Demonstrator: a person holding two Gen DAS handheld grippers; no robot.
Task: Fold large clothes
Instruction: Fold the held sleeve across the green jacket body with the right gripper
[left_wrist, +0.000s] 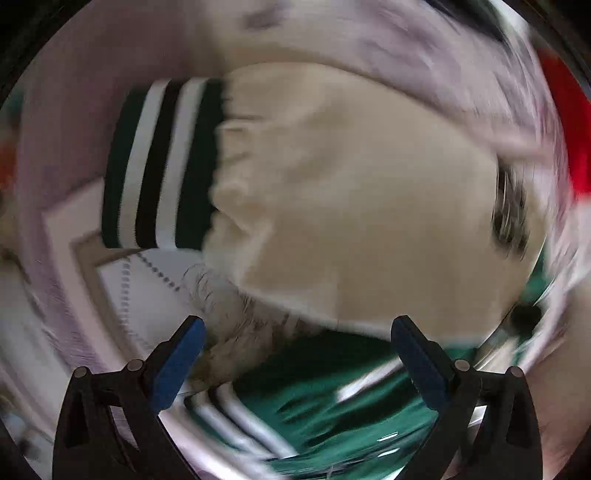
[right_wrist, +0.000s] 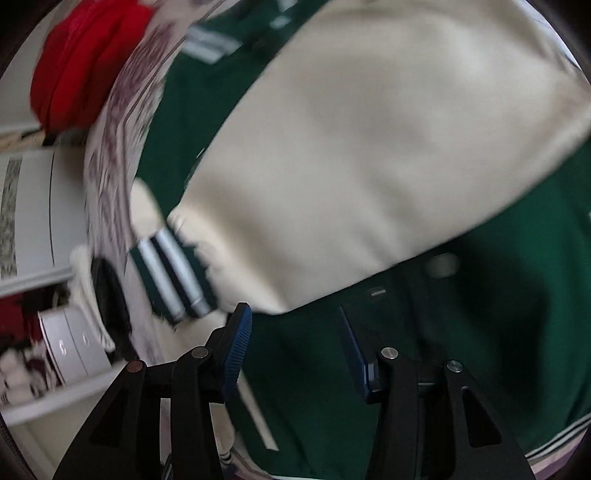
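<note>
A green varsity jacket (right_wrist: 480, 295) with cream sleeves lies spread on a pale patterned bedcover. One cream sleeve (right_wrist: 369, 155) lies folded across the green body; its green, white and black striped cuff (right_wrist: 173, 280) rests at the jacket's left edge. In the left wrist view the same cream sleeve (left_wrist: 351, 192) and striped cuff (left_wrist: 162, 166) fill the middle, with green body fabric (left_wrist: 332, 398) below. My left gripper (left_wrist: 295, 336) is open and empty above the sleeve's edge. My right gripper (right_wrist: 293, 317) is open and empty over the green body. Both views are motion-blurred.
A red garment (right_wrist: 85, 62) lies at the bedcover's (right_wrist: 110, 155) far left and shows at the right edge of the left wrist view (left_wrist: 576, 147). White furniture (right_wrist: 37, 206) and a pale box (right_wrist: 74, 350) stand beside the bed on the left.
</note>
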